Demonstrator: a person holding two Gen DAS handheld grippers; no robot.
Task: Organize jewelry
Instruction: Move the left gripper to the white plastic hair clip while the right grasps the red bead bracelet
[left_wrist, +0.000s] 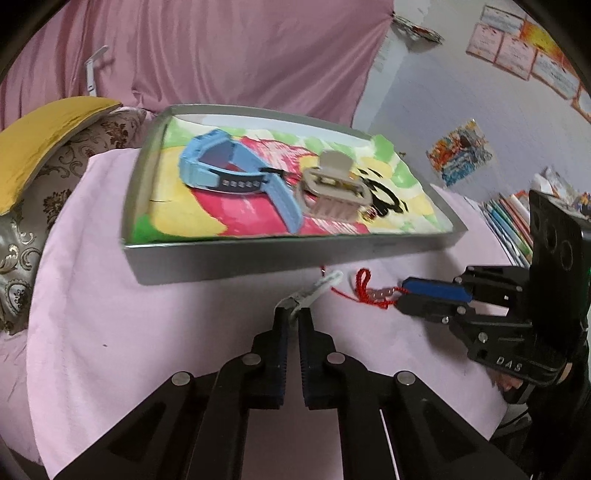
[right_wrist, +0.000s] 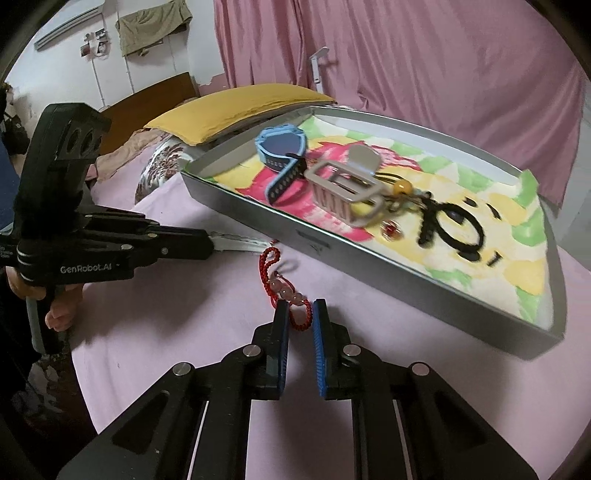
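Jewelry pieces gripped outside the tray, ready to go in.

Red cord bracelet (right_wrist: 286, 295) lies on the pink sheet (left_wrist: 110, 332) beside the grey tray (left_wrist: 258, 258), right gripper (right_wrist: 298, 314) clamped on its end; left gripper (left_wrist: 293, 314) pinches a white hair clip (left_wrist: 317, 288), apparently so both can be lifted together.

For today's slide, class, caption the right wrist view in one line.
Right tongs pinch a red beaded bracelet on pink bedding beside the jewelry tray.

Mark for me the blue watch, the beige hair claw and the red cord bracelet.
blue watch (left_wrist: 207, 162): left wrist view, on its case and near strap.
beige hair claw (left_wrist: 332, 188): left wrist view, on the claw's body.
red cord bracelet (right_wrist: 273, 266): right wrist view, on the cord loop above the pink beads.
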